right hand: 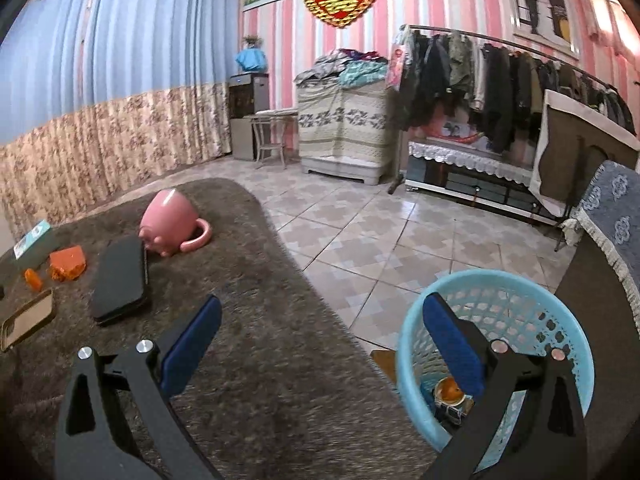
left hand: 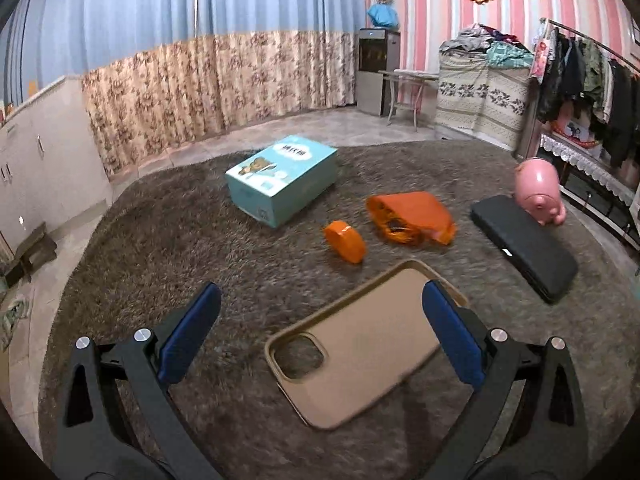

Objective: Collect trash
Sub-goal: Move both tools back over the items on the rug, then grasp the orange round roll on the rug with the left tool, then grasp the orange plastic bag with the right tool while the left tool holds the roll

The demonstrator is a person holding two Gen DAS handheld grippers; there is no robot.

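Note:
On the brown shaggy rug lie a crumpled orange wrapper and a small orange piece. My left gripper hovers open above a tan phone case, nothing between its blue pads. The same orange scraps show far left in the right wrist view. My right gripper is open and empty at the rug's edge. Its right finger overlaps a light blue mesh basket on the tiled floor. A small orange-topped item lies in the basket's bottom.
A teal box, a black flat case and a pink pig-shaped mug also lie on the rug. A clothes rack, a covered cabinet and a chair stand along the striped wall. Tiled floor surrounds the rug.

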